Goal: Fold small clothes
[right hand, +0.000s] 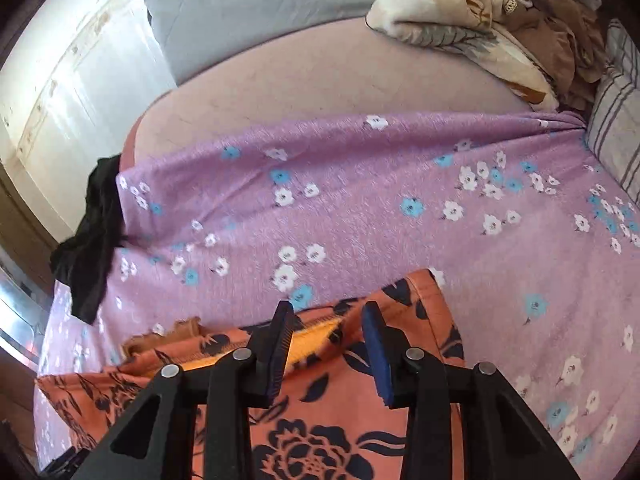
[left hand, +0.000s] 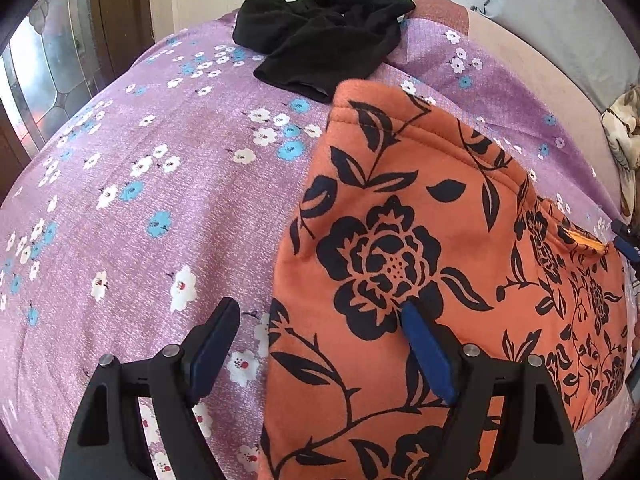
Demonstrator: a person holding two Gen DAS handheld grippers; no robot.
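An orange garment with a black flower print lies on the purple flowered sheet. My left gripper is open over the garment's left edge, one finger above the sheet, the other above the cloth. My right gripper is open over the garment's far edge, where its yellow-orange lining shows between the fingers. The right gripper's tip also shows at the right edge of the left wrist view. A black garment lies crumpled at the sheet's far end, and it also shows in the right wrist view.
A pink mattress shows beyond the sheet. A cream and brown blanket is heaped at the back right, next to a striped pillow. A grey headboard cushion and a door with patterned glass stand around the bed.
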